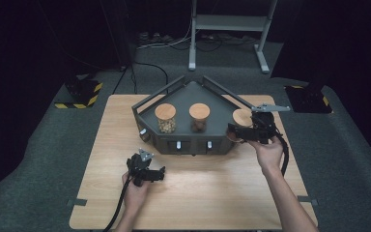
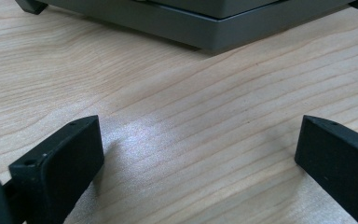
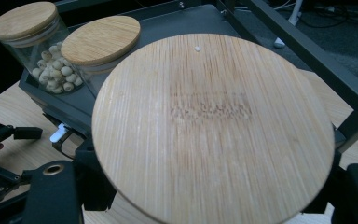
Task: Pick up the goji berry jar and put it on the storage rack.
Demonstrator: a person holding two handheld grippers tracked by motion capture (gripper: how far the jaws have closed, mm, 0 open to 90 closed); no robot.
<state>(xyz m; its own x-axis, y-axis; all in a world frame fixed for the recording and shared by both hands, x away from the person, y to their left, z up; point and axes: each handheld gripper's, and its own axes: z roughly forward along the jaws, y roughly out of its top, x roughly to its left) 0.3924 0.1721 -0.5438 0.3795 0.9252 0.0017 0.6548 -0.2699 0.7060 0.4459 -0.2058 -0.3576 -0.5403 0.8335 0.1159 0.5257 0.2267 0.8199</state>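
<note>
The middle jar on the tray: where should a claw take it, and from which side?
Grip the middle jar around its glass body just below the wooden lid, coming from the near side over the tray front. It stands upright; the rails close off the back.

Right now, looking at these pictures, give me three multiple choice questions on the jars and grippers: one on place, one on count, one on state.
1. Where is the right gripper?
A. at the rack's right end
B. beside the left gripper
C. off the table

2. How many wooden-lidded jars show in the high view?
A. one
B. three
C. five

3. How is the left gripper?
A. shut on a lid
B. open over bare table
C. shut on a jar

Answers: 1 A, it meets the rack there. 2 B, two jars stand inside, the held jar makes three. 3 B, only table lies between its jaws.
</note>
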